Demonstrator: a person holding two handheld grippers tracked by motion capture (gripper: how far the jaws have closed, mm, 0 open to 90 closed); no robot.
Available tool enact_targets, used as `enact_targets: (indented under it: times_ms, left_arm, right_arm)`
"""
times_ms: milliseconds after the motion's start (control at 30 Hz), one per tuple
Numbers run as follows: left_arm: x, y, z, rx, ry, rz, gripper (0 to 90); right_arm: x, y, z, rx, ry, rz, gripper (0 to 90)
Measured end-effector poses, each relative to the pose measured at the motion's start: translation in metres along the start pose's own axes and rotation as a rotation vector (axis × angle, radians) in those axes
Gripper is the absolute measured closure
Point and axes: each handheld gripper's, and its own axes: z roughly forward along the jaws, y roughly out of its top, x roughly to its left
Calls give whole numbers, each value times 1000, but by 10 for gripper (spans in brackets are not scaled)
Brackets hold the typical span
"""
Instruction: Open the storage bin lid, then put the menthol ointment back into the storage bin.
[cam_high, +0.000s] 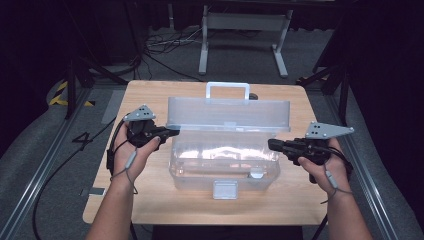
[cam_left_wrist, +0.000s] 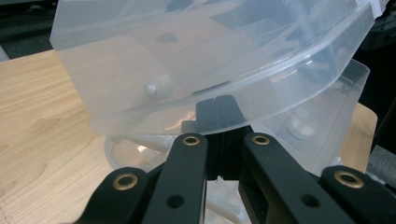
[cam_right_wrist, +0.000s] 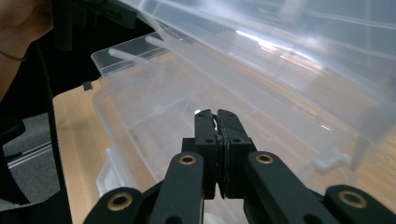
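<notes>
Left tongs (cam_high: 172, 133) pressed together at the clear box's (cam_high: 225, 170) raised lid (cam_high: 229, 114); right tongs (cam_high: 272, 145) together, centre-right.

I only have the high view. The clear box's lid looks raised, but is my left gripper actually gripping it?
Observer: No. In the left gripper view the left gripper is shut on nothing. Its tips sit just behind the lid's lower rim, seen through the plastic.
Operator: And the right gripper?
Observer: In the right gripper view the right gripper is also shut on nothing. It points into the gap between the raised lid and the box. I cannot tell whether it touches either.
</notes>
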Motion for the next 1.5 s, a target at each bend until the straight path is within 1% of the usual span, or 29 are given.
enact_targets:
  times_ms: [33, 67, 100, 133, 200, 233, 300, 333, 467, 500, 600, 633, 700, 733, 767, 800, 833, 867, 1067, 1133, 1167, 1300, 1333, 1367, 1500]
  left_arm:
    - [0, 0, 0, 0, 0, 0, 899]
    - [1, 0, 0, -2, 4, 9, 899]
    - [0, 0, 0, 3, 0, 9, 898]
    - [-1, -1, 0, 10, -6, -1, 898]
    - [-1, -2, 0, 15, -5, -1, 899]
    - [-1, -3, 0, 16, -6, -3, 899]
    - [-1, -3, 0, 21, -6, -3, 899]
    - [-2, -5, 0, 29, -20, -11, 899]
    - [-3, -6, 0, 32, -8, -5, 899]
    - [-5, -6, 0, 38, -12, -7, 898]
    - [-5, -7, 1, 38, -13, -6, 898]
    - [-5, -7, 0, 39, -11, 1, 898]
    - [-6, -7, -1, 42, -25, -9, 898]
    - [-7, -7, -2, 42, -27, -2, 898]
    - [-8, -7, -3, 50, -26, 1, 898]
    - [-9, -7, -4, 56, -37, 0, 898]
    - [-10, -7, -5, 58, -37, 6, 898]
    - [-11, -8, -5, 61, -44, 4, 898]
    - [-14, -11, -6, 101, -45, 7, 898]
    - [-15, -12, -6, 114, -52, 5, 898]
    - [-15, -12, -6, 114, -45, 10, 898]
    - [-17, -12, -7, 124, -53, 14, 898]
    - [-18, -13, -7, 126, -56, 6, 898]
    - [-17, -13, -7, 129, -57, 17, 898]
    - [-19, -14, -9, 142, -58, 17, 898]
  right_arm:
    - [0, 0, 0, 0, 0, 0, 891]
    - [-1, -1, -1, 1, -6, 10, 894]
    - [-3, -2, -5, 0, -21, 25, 898]
    - [-4, -2, -6, 0, -31, 37, 899]
    - [-6, -2, -8, -3, -37, 41, 899]
    - [-7, -3, -10, -9, -44, 57, 900]
    - [-10, -3, -14, -21, -61, 72, 900]
    - [-11, -2, -16, -29, -70, 74, 900]
    - [-11, -2, -18, -26, -69, 93, 900]
    - [-12, -2, -19, -22, -64, 104, 900]
    - [-12, -2, -19, -16, -59, 107, 900]
    - [-12, -2, -19, -12, -56, 107, 900]
    - [-12, -2, -19, -12, -53, 108, 900]
    - [-12, -3, -19, -11, -53, 107, 900]
    - [-11, -3, -19, -11, -54, 104, 900]
    - [-11, -3, -19, -8, -53, 102, 900]
    - [-11, -3, -20, -5, -52, 105, 900]
    - [-10, -3, -20, -6, -47, 107, 900]
    - [-10, -5, -22, 11, -39, 107, 900]
    - [-10, -6, -23, 15, -36, 110, 900]
    - [-9, -6, -24, 18, -35, 107, 900]
    - [-9, -6, -25, 24, -32, 104, 900]
    - [-9, -7, -25, 26, -32, 104, 900]
    - [-9, -7, -25, 33, -30, 107, 900]
    - [-8, -8, -25, 55, -26, 102, 900]
